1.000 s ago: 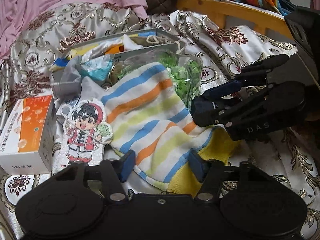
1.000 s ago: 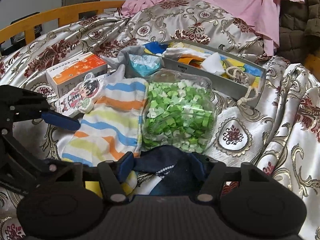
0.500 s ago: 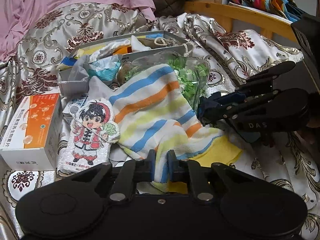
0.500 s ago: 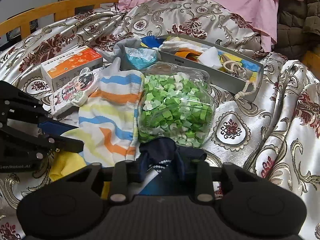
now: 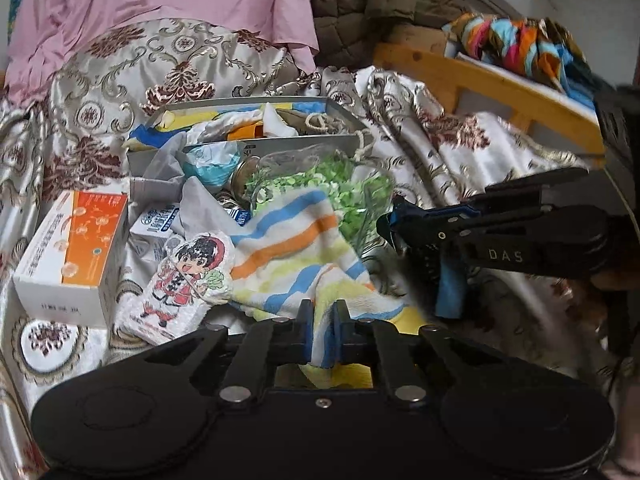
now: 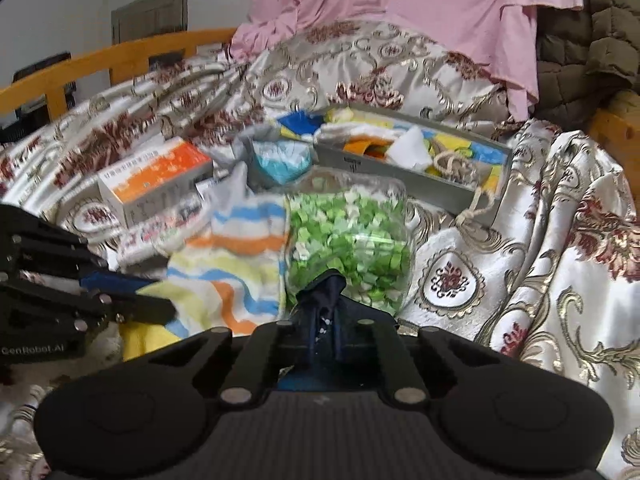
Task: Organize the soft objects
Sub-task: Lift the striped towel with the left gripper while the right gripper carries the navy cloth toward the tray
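Left tongs (image 5: 320, 334) clamped on striped towel (image 5: 288, 256), right tongs (image 6: 325, 334) beside them pinching navy cloth (image 6: 326, 300).

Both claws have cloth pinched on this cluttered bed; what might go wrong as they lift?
1. The striped towel in the left claw drapes against the clear bag of green pieces; lifting may drag it.
2. The right claw pinches only a small fold of the dark blue cloth, which may slip.

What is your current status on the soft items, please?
Left claw shut on striped towel. Right claw shut on navy cloth. Jar of green bits lies close ahead.
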A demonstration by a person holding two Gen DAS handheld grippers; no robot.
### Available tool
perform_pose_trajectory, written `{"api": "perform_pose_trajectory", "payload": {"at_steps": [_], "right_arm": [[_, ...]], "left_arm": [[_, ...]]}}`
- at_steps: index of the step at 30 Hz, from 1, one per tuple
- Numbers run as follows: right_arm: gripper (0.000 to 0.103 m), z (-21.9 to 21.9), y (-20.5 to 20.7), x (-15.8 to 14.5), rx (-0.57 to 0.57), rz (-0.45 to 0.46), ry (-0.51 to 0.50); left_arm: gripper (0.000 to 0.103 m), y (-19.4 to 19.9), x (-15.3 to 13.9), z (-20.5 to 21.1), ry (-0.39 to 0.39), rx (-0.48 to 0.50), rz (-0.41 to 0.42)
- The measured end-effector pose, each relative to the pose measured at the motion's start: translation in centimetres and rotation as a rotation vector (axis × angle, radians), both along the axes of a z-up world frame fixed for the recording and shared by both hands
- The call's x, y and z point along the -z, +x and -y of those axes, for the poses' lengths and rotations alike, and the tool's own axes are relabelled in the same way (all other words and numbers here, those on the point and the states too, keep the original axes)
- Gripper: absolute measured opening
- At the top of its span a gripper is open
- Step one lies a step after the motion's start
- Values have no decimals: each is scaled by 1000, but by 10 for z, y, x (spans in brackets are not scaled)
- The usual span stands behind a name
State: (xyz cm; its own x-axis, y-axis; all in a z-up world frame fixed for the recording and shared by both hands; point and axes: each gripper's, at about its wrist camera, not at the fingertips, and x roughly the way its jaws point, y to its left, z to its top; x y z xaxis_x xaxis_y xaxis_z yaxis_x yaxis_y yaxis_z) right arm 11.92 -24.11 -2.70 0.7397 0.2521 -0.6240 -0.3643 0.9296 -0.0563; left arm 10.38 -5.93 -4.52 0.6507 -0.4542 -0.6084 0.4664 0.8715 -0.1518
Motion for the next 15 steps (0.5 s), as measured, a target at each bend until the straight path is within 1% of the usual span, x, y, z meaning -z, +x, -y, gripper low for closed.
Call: {"api": "perform_pose_trajectory", "payload": {"at_steps": [3, 8, 15], "right_arm": [[8, 2, -10, -10, 8, 33, 17], [8, 6, -28, -25, 24, 80, 55], [7, 12, -58, -46, 59, 166, 121]], "left_arm": [[10, -7, -8, -4, -39, -16, -11], [9, -21, -21, -8, -76, -32, -12], [9, -52, -41, -8, -120, -12, -8]]}}
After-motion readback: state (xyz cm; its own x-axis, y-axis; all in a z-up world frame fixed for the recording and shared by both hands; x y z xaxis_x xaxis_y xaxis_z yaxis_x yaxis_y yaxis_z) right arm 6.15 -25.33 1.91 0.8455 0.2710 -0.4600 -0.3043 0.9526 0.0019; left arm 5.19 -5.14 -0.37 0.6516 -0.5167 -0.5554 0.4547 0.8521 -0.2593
